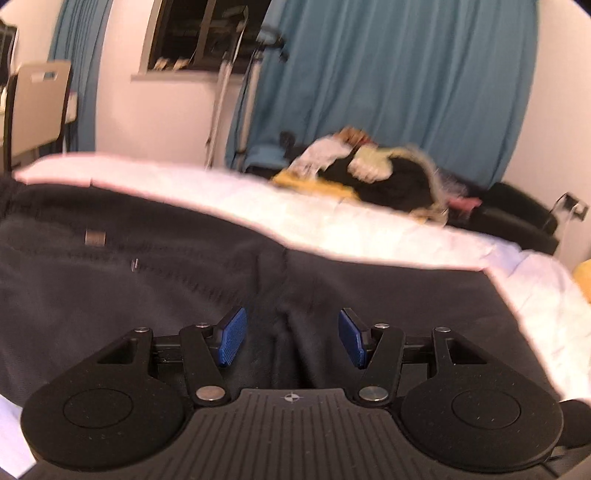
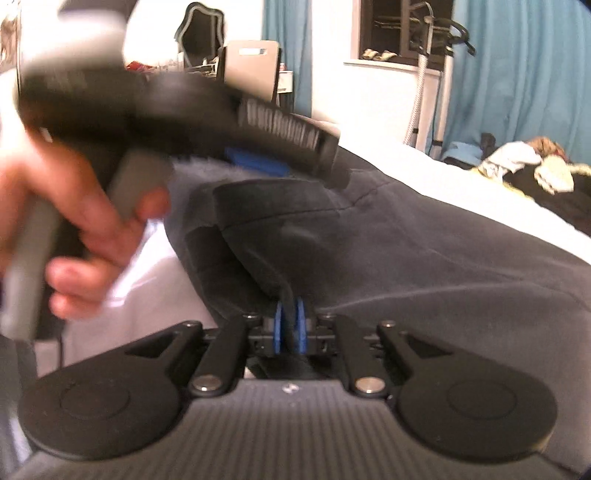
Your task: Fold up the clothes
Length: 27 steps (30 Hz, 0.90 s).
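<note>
Early stage. Trousers (image 1: 184, 280) mostly flat on bed (image 1: 369, 229). Right gripper (image 2: 290, 326) pinches an edge; left gripper (image 1: 288, 338) spread, empty. Pile (image 1: 373, 173) untouched.

A bedroom in a home is showing here: a bed (image 1: 369, 229) with a white sheet is filling the middle, a heap of clothes (image 1: 373, 173) is lying at its far edge, teal curtains (image 1: 399, 81) are hanging beside a dark window (image 1: 199, 33), and a chair (image 1: 37, 107) is standing by the wall.
</note>
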Available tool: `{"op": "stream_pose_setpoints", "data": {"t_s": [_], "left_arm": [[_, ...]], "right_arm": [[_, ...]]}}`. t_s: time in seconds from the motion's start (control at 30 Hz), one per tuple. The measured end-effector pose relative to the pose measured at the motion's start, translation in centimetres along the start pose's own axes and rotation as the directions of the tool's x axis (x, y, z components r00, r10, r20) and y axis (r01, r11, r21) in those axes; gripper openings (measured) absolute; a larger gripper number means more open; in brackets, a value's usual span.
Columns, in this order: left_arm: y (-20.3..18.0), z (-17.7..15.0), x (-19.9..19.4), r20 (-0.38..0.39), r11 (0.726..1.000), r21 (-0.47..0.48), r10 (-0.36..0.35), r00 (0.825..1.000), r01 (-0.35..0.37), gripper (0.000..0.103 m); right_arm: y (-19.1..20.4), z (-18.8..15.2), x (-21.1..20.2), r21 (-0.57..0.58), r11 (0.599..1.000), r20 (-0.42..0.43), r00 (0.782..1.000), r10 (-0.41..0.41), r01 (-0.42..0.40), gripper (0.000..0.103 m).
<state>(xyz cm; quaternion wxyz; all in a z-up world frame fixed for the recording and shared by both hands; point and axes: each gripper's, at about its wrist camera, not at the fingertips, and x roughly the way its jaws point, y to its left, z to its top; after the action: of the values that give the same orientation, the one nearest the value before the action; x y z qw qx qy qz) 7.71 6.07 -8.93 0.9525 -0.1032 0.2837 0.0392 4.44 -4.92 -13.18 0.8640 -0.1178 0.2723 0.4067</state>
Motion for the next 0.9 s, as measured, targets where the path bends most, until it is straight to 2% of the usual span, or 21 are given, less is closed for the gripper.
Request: {"op": "stream_pose_setpoints", "data": {"t_s": [0.1, 0.2, 0.3, 0.4, 0.5, 0.57, 0.63, 0.73, 0.83, 0.9], "left_arm": [[0.9, -0.7, 1.2, -0.022, 1.0, -0.008, 0.011, 1.0, -0.011, 0.061], [1.0, -0.7, 0.6, -0.005, 1.0, -0.004, 0.008, 1.0, -0.008, 0.061], [0.9, -0.9, 0.3, -0.003, 1.0, 0.001, 0.008, 1.0, -0.008, 0.062], [1.0, -1.1, 0.2, -0.007, 1.0, -0.002, 0.014, 1.0, -0.014, 0.062], [0.8, -1.2, 0.2, -0.007, 1.0, 0.002, 0.021, 1.0, -0.021, 0.063], [0.5, -1.3, -0.1, -0.007, 1.0, 0.004, 0.013, 1.0, -0.013, 0.067], [0.2, -1.4, -0.1, -0.005, 1.0, 0.019, 0.004, 1.0, -0.004, 0.07], [-0.4, -1.5, 0.0, -0.006, 0.999, 0.046, 0.003, 1.0, -0.003, 0.07], [-0.6, -1.7, 0.2, -0.005, 0.999, 0.052, 0.008, 1.0, -0.008, 0.072], [-0.6, -1.8, 0.1, -0.005, 0.999, 0.049, 0.006, 1.0, -0.006, 0.073]], "right_arm": [[-0.3, 0.1, -0.8, 0.026, 1.0, 0.001, 1.0, -0.006, 0.006, 0.031], [-1.0, 0.5, -1.9, 0.074, 0.997, 0.017, 1.0, -0.019, 0.017, 0.034], [-2.8, 1.1, -3.9, 0.169, 0.985, 0.087, 0.995, -0.047, 0.031, 0.047], [-4.8, 1.7, -5.9, 0.247, 0.966, 0.158, 0.981, -0.115, 0.074, 0.056], [-6.6, 1.8, -6.7, 0.269, 0.944, 0.184, 0.951, -0.247, 0.193, 0.068], [-7.5, 1.6, -6.6, 0.284, 0.923, 0.178, 0.931, -0.318, 0.261, 0.078], [-8.6, 1.3, -6.3, 0.317, 0.897, 0.161, 0.915, -0.371, 0.308, 0.079], [-9.8, 0.5, -4.8, 0.354, 0.872, 0.141, 0.903, -0.406, 0.337, 0.08], [-9.5, -0.7, -2.0, 0.335, 0.874, 0.139, 0.899, -0.414, 0.351, 0.086], [-8.2, -1.5, -0.4, 0.252, 0.896, 0.165, 0.896, -0.412, 0.365, 0.091]]}}
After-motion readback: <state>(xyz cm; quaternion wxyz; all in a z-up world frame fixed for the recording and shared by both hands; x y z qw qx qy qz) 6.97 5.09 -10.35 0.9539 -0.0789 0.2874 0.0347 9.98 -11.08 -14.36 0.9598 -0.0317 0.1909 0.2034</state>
